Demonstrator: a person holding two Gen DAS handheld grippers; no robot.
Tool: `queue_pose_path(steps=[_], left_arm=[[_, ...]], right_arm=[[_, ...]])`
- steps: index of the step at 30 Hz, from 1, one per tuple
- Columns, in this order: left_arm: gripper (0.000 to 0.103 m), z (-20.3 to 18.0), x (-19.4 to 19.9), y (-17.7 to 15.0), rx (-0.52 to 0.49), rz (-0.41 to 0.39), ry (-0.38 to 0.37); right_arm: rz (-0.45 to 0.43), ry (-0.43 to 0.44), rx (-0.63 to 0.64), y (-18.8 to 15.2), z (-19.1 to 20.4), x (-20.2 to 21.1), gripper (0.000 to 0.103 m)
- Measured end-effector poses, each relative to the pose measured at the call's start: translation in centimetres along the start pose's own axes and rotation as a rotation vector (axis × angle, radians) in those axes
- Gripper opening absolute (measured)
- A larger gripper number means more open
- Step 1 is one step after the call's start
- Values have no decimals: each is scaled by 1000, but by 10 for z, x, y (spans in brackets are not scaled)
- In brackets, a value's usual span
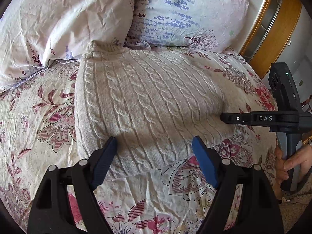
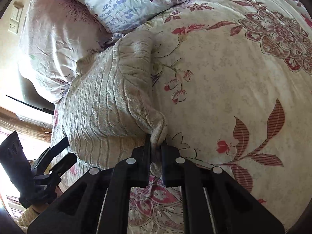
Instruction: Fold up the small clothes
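Observation:
A cream cable-knit sweater (image 1: 148,101) lies folded on the floral bedspread (image 1: 35,120). My left gripper (image 1: 155,152) is open, its blue pads just above the sweater's near edge, holding nothing. My right gripper (image 1: 224,118) comes in from the right at the sweater's right edge. In the right wrist view the right gripper (image 2: 156,146) is shut on a corner fold of the sweater (image 2: 109,105), with knit fabric pinched between the black fingers (image 2: 169,156). The left gripper (image 2: 64,150) shows at the left, open, at the sweater's far edge.
Two pillows (image 1: 64,17) (image 1: 185,13) lie at the head of the bed, touching the sweater's collar end. A wooden door frame (image 1: 273,29) stands beyond the bed's right edge. Bare bedspread (image 2: 234,78) stretches to the right of the sweater.

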State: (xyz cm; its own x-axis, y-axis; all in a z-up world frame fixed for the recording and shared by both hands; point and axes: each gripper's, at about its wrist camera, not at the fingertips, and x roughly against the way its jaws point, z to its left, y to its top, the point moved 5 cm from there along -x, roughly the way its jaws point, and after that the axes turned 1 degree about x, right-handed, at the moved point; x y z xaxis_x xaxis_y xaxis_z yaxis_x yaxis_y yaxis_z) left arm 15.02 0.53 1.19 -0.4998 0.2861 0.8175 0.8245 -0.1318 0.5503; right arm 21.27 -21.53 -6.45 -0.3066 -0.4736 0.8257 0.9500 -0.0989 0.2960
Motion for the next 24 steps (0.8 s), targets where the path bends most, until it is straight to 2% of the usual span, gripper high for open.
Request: queue_pose_path(steps=[3,6,7,8,9,10,15,16,17,19,21,24], left_arm=[[78,7,10,0,32,-25,15],[78,23,25,0,90,-61,48],[78,28,31,0,110,-78,40],[79,30,36,2,123,-93,18],[79,30,38,6,130,-100,-5],[79,26,39,9,124,-103,-22],[80,-17,18,15,-5,-64,-28],[80,-25,11,13,-27,-45,-27],[80,-30,5,9,-45,-24,-22],[80,-35,-11,2,-73,25,3],[80,-33,-26,-6,-62,66,22],[80,-29,-25,-6,-38,57,16]], right_arm=[[-3,-25,16,0,4,3,10],[-67,48,-3,-1,10,26,14],[-91,57,-7,-1,10,33,25],[-114,62,-12,1,9,38,46],[-130,73,-24,3,8,41,52],[-127,78,-36,6,7,41,54],[-84,123,-88,24,10,24,54],[-82,129,-84,28,13,20,39],[-78,98,-72,31,15,17,19],[-57,28,-63,36,14,6,19],[-32,2,-72,37,12,-4,19],[-40,-19,-48,36,16,0,20]])
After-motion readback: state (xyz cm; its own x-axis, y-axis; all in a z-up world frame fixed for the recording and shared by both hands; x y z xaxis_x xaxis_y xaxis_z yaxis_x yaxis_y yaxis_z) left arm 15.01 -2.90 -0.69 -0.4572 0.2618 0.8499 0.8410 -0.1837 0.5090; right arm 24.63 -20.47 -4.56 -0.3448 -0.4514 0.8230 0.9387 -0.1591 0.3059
